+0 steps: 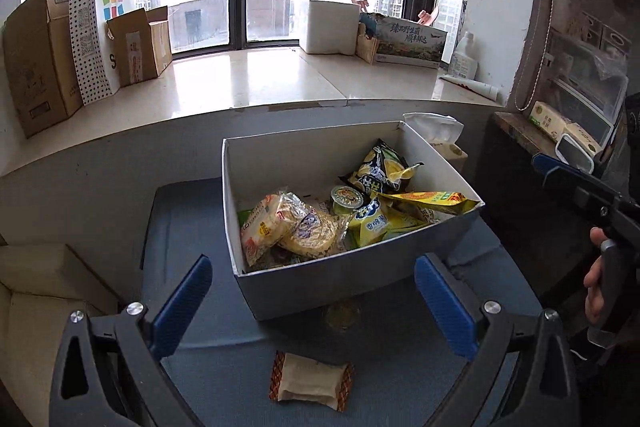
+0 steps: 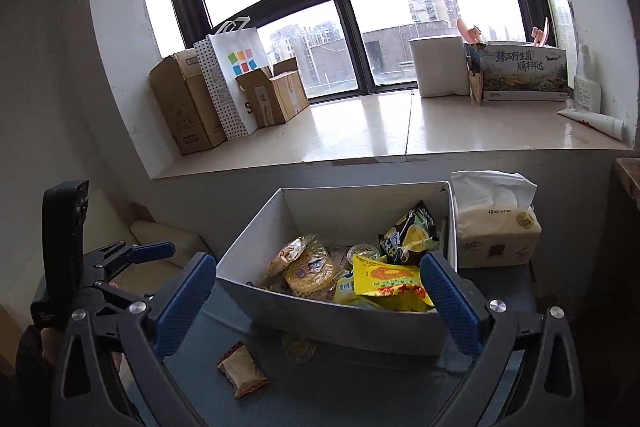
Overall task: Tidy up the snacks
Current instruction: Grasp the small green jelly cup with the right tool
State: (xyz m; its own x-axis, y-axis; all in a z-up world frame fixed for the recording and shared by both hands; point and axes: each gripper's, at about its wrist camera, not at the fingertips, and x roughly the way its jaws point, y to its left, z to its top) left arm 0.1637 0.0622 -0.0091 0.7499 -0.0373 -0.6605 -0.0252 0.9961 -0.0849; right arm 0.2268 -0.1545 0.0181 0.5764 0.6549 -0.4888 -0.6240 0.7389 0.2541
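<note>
A white open box (image 1: 380, 275) (image 2: 340, 319) stands on a blue-grey cushioned surface (image 1: 192, 223). It holds several snacks: clear-wrapped rice crackers (image 1: 268, 223), a jelly cup (image 1: 346, 197), a black-and-yellow chip bag (image 1: 380, 171) and yellow packets (image 2: 384, 281). A small brown-edged wrapped snack (image 1: 311, 382) (image 2: 242, 371) lies loose in front of the box, and a round flat item (image 1: 342, 315) rests against the box's front wall. My left gripper (image 1: 314, 265) is open before the box with nothing between its pads. My right gripper (image 2: 319, 261) is open too and holds nothing.
A tissue pack (image 2: 496, 223) stands to the right of the box. Behind is a stone window sill (image 1: 248, 83) with cardboard boxes (image 1: 40, 63), a paper bag, a white box and a printed carton. A beige box (image 1: 44, 279) sits low left. A person's hand (image 1: 596, 279) grips the right tool.
</note>
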